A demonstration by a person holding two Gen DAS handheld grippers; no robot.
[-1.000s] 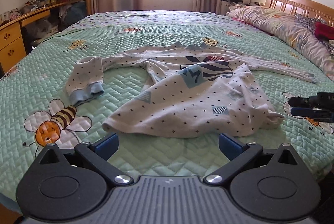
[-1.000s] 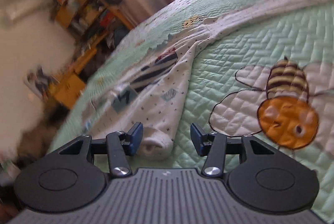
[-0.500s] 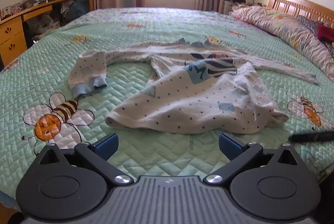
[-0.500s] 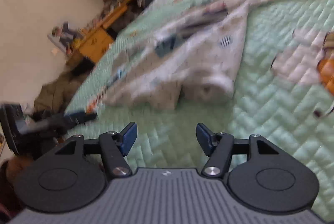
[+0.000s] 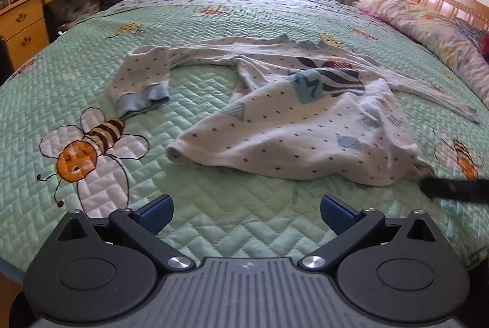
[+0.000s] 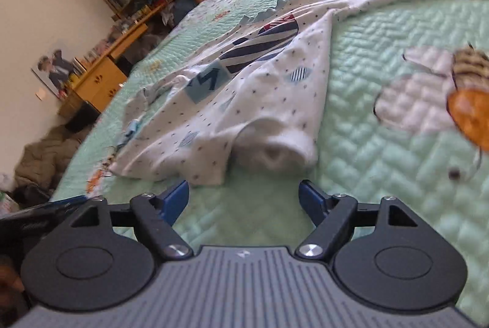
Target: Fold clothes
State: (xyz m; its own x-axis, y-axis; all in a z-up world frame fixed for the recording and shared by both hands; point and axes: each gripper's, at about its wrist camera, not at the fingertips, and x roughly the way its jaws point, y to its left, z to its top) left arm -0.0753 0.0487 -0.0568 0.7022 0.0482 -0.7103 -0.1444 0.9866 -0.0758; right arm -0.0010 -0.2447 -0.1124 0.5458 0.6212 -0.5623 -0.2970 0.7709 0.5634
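A green quilt [image 5: 214, 22] with bee pictures covers the bed and fills most of both views. On it lies a white dotted shirt [image 5: 290, 126], rumpled and unfolded, across the middle of the left wrist view and from the centre toward the upper right of the right wrist view [image 6: 244, 101]. One sleeve [image 5: 140, 77] with a blue cuff bends toward the left of the frame; the other runs off toward the right. A wooden desk [image 5: 24, 19] stands at the left edge, pillows [image 5: 428, 25] at the upper right. The left gripper [image 5: 246, 213] sits at the bottom of its frame, fingers wide apart and empty, short of the shirt's hem. The right gripper [image 6: 243, 199], also spread and empty, sits just before the shirt's rolled corner [image 6: 275, 144], not touching it.
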